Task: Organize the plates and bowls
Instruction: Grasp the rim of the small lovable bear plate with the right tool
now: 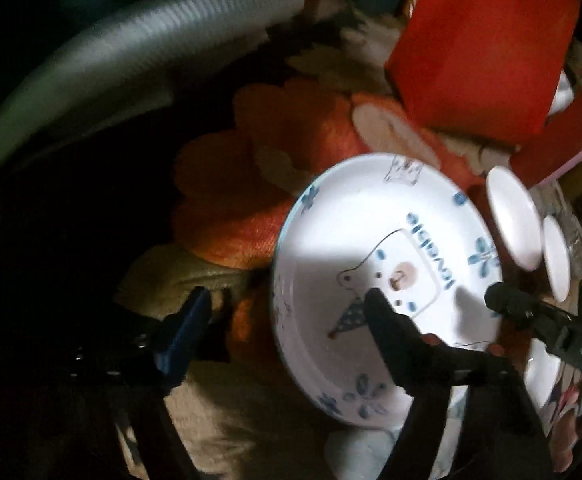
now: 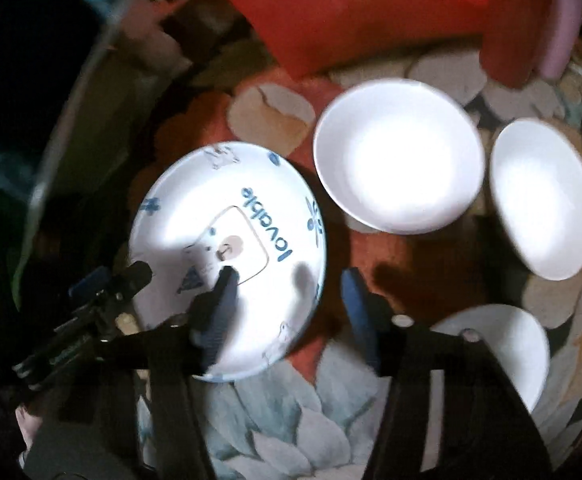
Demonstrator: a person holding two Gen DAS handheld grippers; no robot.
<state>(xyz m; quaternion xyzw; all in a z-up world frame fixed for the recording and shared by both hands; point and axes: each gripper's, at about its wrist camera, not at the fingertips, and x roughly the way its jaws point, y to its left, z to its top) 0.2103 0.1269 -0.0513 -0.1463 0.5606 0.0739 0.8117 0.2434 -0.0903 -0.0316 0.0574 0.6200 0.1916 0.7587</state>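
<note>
A slip is judged the main risk: the printed "lovable" plate (image 2: 227, 260) is straddled at its rim by both tools, and a glazed, shallow lip could be tipped or pushed into the white bowl (image 2: 399, 156) just beside it. The right hand-held gripper (image 2: 287, 304) is seen wide open, one finger over the plate's inside, the other outside its rim, nothing clamped. The left hand-held gripper (image 1: 287, 320) is likewise spread wide across the opposite rim. The plate rests on a floral cloth (image 2: 283, 420), with a second bowl (image 2: 543, 200) and a third (image 2: 503, 344) nearby.
</note>
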